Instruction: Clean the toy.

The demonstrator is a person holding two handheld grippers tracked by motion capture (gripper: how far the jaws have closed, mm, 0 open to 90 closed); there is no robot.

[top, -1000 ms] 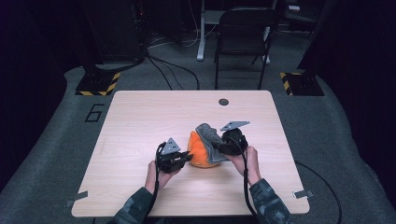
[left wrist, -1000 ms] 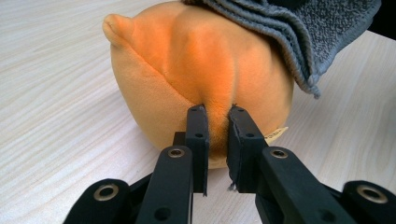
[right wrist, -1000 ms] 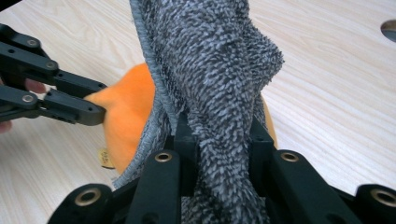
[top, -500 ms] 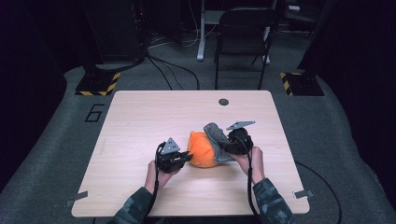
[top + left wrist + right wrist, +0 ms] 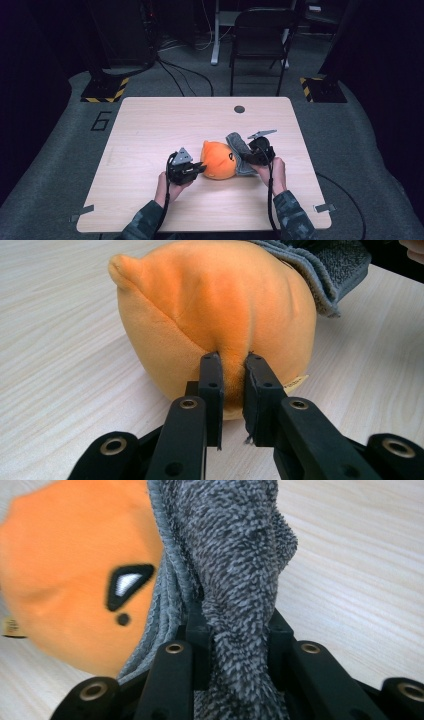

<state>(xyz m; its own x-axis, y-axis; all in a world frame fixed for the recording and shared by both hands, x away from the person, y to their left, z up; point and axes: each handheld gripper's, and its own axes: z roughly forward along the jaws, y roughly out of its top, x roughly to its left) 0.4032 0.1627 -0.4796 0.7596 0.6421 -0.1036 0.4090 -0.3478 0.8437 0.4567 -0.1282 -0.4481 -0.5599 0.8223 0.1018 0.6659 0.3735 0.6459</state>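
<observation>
An orange plush toy (image 5: 218, 160) lies on the wooden table (image 5: 165, 125), partly inside a grey fuzzy cloth (image 5: 239, 151). My left gripper (image 5: 199, 169) is at its left side, shut on a pinched fold of the orange plush (image 5: 220, 325), as the left gripper view shows (image 5: 233, 382). My right gripper (image 5: 250, 156) is on the right, shut on the grey cloth (image 5: 235, 570), which bulges up between its jaws (image 5: 239, 645). In the right gripper view a black and white eye mark on the orange toy (image 5: 70, 580) faces the camera beside the cloth.
A small dark round cap (image 5: 239, 109) sits in the tabletop near the far edge. A black chair (image 5: 261, 40) stands beyond the table. Yellow-black striped floor plates (image 5: 105, 89) lie at the far corners. Tape strips (image 5: 324, 208) mark the near corners.
The cloth and toy have shifted slightly right with my right gripper; the toy now lies lower and more of its orange face shows. My left gripper has stayed put.
</observation>
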